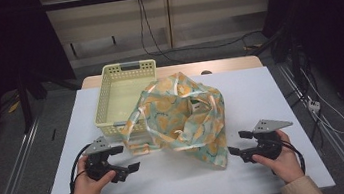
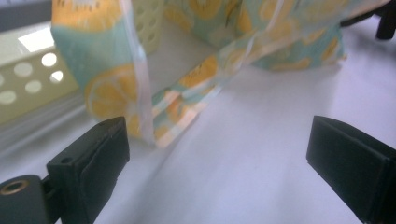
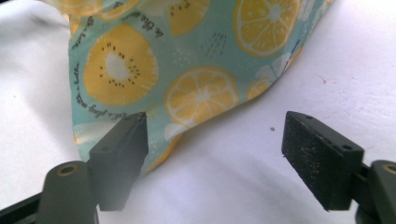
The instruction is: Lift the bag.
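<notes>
A soft bag (image 1: 182,115) printed with orange slices on teal sits crumpled in the middle of the white table (image 1: 281,102), its pale ribbon handles loose. My left gripper (image 1: 125,158) rests on the table at the bag's front left, open, with nothing between its jaws. In the left gripper view, the bag (image 2: 112,88) hangs just beyond the open left gripper (image 2: 217,158). My right gripper (image 1: 239,143) lies at the bag's front right corner, open and empty. In the right gripper view, a bag (image 3: 187,70) corner droops near the left jaw of the right gripper (image 3: 219,149).
A pale yellow perforated basket (image 1: 107,80) stands behind and left of the bag, partly covered by it; its wall (image 2: 28,84) shows at the left of the left gripper view. Cables run over the floor beyond the table and to its right.
</notes>
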A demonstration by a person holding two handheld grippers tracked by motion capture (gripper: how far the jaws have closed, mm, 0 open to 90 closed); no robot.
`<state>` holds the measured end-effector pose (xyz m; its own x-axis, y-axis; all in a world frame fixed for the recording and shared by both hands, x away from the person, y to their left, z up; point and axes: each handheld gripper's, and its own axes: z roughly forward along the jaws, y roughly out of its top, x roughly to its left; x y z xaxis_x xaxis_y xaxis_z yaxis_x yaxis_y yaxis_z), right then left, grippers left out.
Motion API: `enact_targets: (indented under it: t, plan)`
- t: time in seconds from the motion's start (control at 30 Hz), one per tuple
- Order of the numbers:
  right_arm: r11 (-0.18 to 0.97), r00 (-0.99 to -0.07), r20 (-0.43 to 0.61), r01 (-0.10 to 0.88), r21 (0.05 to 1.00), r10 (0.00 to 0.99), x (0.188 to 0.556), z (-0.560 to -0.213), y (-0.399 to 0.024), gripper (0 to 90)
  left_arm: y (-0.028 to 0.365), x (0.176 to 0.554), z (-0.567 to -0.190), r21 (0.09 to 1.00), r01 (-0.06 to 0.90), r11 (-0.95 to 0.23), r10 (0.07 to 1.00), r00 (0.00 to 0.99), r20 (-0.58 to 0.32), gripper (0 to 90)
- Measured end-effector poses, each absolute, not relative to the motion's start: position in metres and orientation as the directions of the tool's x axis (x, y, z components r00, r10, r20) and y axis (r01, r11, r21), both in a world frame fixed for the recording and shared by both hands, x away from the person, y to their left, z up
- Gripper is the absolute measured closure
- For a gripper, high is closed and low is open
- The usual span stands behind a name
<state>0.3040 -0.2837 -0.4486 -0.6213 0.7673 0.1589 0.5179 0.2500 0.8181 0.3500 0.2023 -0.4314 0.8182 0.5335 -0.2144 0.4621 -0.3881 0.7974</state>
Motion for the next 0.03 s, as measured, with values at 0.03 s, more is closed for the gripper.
enact_targets:
  t: [0.03]
  plan:
    - [0.252,-0.622,0.155,0.515,0.819,0.768,0.3035,-0.4493,-0.2838,22.2,0.2032,0.3493,-0.4333,0.793,0.465,-0.394,0.536,0.817,-0.212,5.9]
